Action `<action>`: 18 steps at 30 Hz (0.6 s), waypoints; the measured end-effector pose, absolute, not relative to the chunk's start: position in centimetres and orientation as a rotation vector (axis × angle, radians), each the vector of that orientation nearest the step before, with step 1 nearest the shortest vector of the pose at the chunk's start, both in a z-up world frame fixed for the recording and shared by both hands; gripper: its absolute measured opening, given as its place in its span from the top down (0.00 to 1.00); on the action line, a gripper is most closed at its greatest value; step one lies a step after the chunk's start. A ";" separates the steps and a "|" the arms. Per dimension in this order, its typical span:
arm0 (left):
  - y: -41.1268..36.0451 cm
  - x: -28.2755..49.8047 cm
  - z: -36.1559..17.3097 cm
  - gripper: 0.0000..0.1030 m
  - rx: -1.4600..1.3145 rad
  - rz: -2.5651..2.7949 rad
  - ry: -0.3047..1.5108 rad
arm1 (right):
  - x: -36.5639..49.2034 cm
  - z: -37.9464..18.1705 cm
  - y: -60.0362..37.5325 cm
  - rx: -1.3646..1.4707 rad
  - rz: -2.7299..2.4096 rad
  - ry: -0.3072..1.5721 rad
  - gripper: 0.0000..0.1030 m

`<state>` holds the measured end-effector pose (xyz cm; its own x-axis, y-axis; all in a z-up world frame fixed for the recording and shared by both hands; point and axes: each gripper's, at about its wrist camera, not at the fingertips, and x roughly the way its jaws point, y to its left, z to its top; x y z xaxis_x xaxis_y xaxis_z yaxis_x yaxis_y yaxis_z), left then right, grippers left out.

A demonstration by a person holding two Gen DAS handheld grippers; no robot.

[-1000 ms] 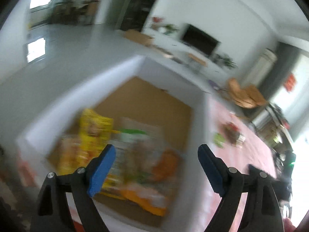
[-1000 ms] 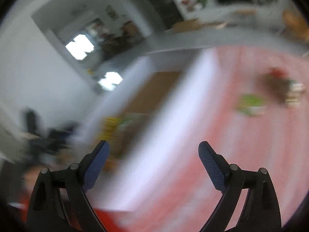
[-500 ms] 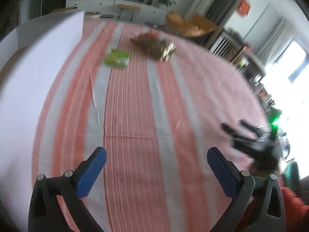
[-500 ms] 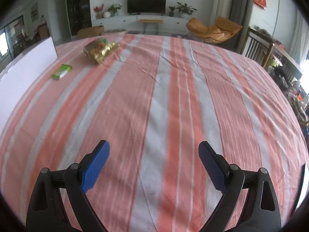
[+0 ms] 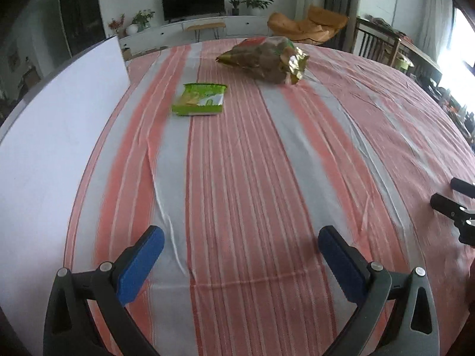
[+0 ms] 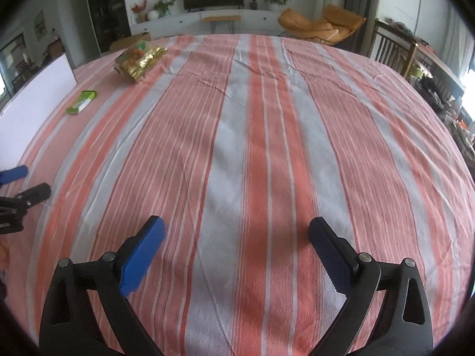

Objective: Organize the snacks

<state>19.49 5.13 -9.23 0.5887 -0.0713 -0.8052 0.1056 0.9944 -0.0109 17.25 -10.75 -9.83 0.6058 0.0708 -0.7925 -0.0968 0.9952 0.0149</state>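
Hovering over the striped surface point(image 5: 237, 178), left gripper point(image 5: 240, 255) spread wide and empty, right gripper point(image 6: 236, 246) having just opened wider, nothing between, green snack packet point(image 5: 200, 99) beside white box wall point(image 5: 59, 136), crinkled gold snack bag point(image 5: 267, 59) farther off, both lying flat.

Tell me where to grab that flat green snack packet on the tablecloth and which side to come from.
Probably take the green packet by its near short edge, coming in low from the near side with the open, empty left gripper. It lies flat beside the white box wall, so that side looks cramped; the near edge is the free one and faces this gripper.
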 end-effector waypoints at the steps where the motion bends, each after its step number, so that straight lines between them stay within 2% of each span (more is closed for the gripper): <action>1: 5.1 19.2 -9.1 0.00 0.043 -0.104 0.934 | 17.2 -9.8 -10.8 -0.029 0.097 0.914 0.04; 18: 5.1 19.1 -9.0 0.00 0.041 -0.106 0.939 | 17.2 -9.8 -11.4 -0.006 0.058 0.915 0.04</action>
